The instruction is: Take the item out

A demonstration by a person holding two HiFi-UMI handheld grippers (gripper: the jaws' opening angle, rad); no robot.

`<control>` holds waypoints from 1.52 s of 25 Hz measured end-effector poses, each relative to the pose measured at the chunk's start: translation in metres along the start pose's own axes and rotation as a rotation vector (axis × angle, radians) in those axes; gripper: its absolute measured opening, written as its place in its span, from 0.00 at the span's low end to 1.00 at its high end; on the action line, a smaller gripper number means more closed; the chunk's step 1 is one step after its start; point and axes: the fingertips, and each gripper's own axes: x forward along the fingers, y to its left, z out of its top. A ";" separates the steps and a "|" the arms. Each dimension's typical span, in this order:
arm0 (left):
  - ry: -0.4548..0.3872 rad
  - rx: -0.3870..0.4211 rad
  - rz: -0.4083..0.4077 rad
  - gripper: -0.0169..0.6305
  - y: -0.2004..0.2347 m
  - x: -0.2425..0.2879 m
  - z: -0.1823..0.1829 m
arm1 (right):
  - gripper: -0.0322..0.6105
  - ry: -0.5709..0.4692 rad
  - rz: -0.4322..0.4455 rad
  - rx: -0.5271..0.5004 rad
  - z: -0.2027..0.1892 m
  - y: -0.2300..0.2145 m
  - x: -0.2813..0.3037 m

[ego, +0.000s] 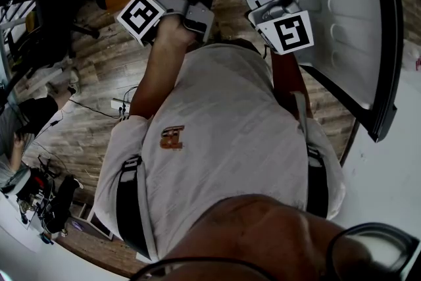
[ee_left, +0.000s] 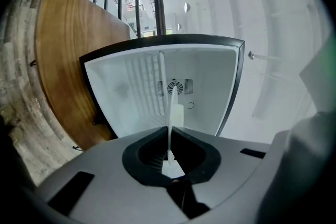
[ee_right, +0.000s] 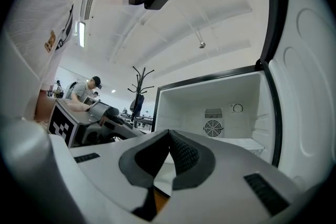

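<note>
Pale shirt (ego: 223, 122) faces an open fridge (ee_left: 210, 86). Left gripper (ee_left: 169, 157) pinches a thin white item (ee_left: 169, 107); right gripper (ee_right: 168, 136) is closed, empty.

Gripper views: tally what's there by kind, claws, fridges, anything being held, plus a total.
Claws: 2, the left claw and the right claw
Open fridge: 1
Thin white item gripped in the left claw: 1
Total: 4
</note>
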 end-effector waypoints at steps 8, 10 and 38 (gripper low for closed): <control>0.003 -0.011 -0.015 0.07 -0.007 0.000 -0.002 | 0.10 -0.010 0.010 0.006 0.005 0.003 0.002; 0.006 -0.013 -0.019 0.07 -0.009 0.001 -0.003 | 0.10 -0.009 0.011 0.006 0.006 0.003 0.002; 0.007 -0.009 -0.024 0.07 -0.007 0.001 -0.002 | 0.10 -0.004 0.036 -0.009 0.006 0.010 0.005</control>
